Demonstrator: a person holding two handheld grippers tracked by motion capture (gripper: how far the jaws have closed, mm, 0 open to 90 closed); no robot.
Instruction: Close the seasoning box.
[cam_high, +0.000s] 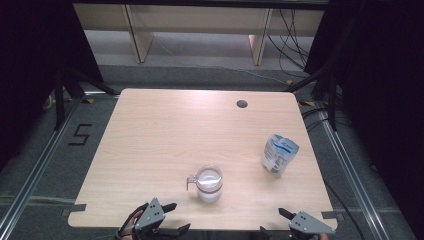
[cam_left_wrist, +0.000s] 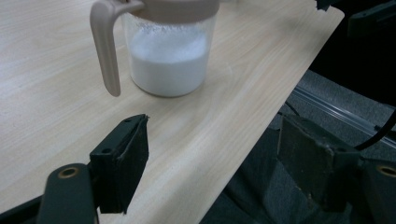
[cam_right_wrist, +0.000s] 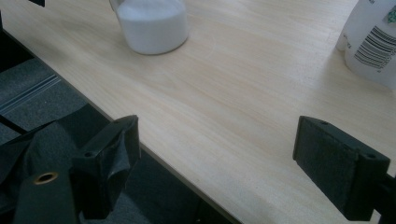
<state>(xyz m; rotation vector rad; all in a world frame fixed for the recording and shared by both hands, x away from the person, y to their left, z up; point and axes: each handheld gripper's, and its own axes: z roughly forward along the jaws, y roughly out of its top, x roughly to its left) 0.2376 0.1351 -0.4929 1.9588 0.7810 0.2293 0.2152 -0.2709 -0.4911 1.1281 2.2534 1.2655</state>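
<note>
A clear jug (cam_high: 208, 182) with a beige rim and handle stands near the table's front edge, partly filled with something white. Its handle points left. In the left gripper view the jug (cam_left_wrist: 168, 60) is just ahead of my left gripper (cam_left_wrist: 215, 126), whose jaws stand wide apart with nothing between them. This left gripper (cam_high: 179, 216) sits at the front edge, left of the jug. A white and blue pouch (cam_high: 279, 154) stands at the right. My right gripper (cam_high: 272, 221) is open at the front right edge, empty, with the jug (cam_right_wrist: 152, 25) and pouch (cam_right_wrist: 373, 42) ahead of it.
The light wooden table (cam_high: 175, 130) has a round cable hole (cam_high: 242, 104) near its far edge. Dark floor lies beyond the front edge under both grippers. Wooden furniture legs and cables stand behind the table.
</note>
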